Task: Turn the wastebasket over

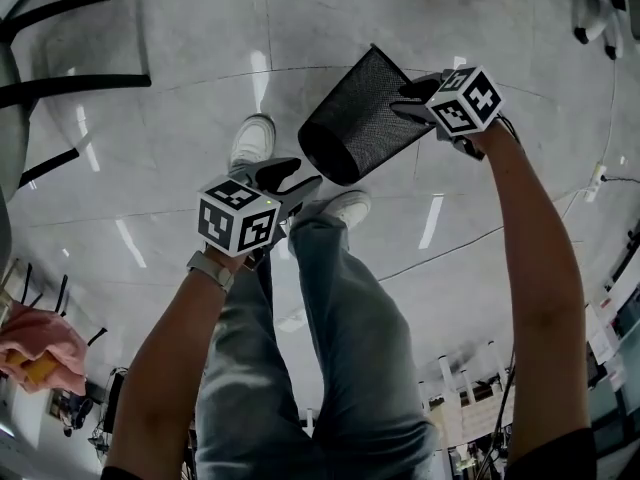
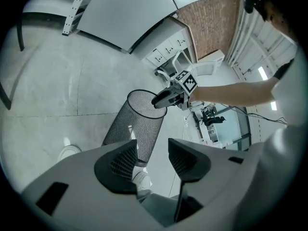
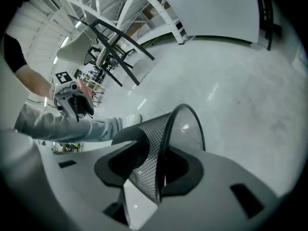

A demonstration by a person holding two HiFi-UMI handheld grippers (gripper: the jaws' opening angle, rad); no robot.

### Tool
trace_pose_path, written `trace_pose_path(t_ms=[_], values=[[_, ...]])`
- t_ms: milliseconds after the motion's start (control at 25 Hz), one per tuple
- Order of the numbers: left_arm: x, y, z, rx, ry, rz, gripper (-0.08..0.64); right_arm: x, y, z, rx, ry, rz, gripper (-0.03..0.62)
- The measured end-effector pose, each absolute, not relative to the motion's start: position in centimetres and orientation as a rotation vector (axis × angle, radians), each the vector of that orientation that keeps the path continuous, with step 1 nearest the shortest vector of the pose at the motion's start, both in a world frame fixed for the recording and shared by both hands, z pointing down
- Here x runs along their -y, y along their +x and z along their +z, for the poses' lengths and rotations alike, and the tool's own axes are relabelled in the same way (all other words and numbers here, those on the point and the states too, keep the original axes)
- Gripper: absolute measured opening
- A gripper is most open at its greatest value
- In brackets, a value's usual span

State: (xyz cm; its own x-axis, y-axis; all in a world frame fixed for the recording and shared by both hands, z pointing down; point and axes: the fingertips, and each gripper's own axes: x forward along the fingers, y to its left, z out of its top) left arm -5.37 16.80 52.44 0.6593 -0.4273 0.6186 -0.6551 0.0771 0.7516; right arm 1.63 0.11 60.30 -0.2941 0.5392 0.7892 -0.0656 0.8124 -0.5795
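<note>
right tongs (image 1: 412, 98) on wastebasket (image 1: 358, 118) rim — left tongs (image 1: 295, 183) near its base

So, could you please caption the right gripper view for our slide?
Right gripper clamped on the rim of a tilted black wire-mesh wastebasket over pale floor.

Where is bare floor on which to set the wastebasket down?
Bare floor lies wide between the black frame legs and the wastebasket, and again to the right of the right gripper, shut on its rim. Crowded: just below the wastebasket, with the white shoes and the open left gripper.
</note>
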Motion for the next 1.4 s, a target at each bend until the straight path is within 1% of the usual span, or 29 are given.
trace_pose_path(t_ms=[200, 440, 760, 920, 1160, 1400], values=[[-15.6, -5.2, 51.6, 0.882, 1.597, 0.249, 0.202, -3.0, 2.3, 57.0, 1.805, -0.432, 0.706, 0.070], [-14.7, -4.8, 49.8, 0.812, 1.667, 0.319, 0.196, -4.6, 3.7, 53.5, 1.842, -0.414, 0.730, 0.018], [-13.9, -5.3, 48.3, 0.729, 1.751, 0.400, 0.193, -0.8, 5.9, 53.4, 1.810, -0.102, 0.385, 0.014], [-14.0, -6.2, 48.6, 0.697, 1.767, 0.433, 0.190, -1.2, 6.2, 54.7, 1.728, -0.016, 0.218, 0.014], [-15.2, -6.9, 49.2, 0.637, 1.779, 0.494, 0.189, -5.1, 6.1, 57.1, 1.658, 0.026, 0.118, 0.014], [-15.4, -8.5, 49.7, 0.607, 1.778, 0.533, 0.189, -7.1, 4.4, 58.5, 1.668, 0.170, 0.170, 0.016]])
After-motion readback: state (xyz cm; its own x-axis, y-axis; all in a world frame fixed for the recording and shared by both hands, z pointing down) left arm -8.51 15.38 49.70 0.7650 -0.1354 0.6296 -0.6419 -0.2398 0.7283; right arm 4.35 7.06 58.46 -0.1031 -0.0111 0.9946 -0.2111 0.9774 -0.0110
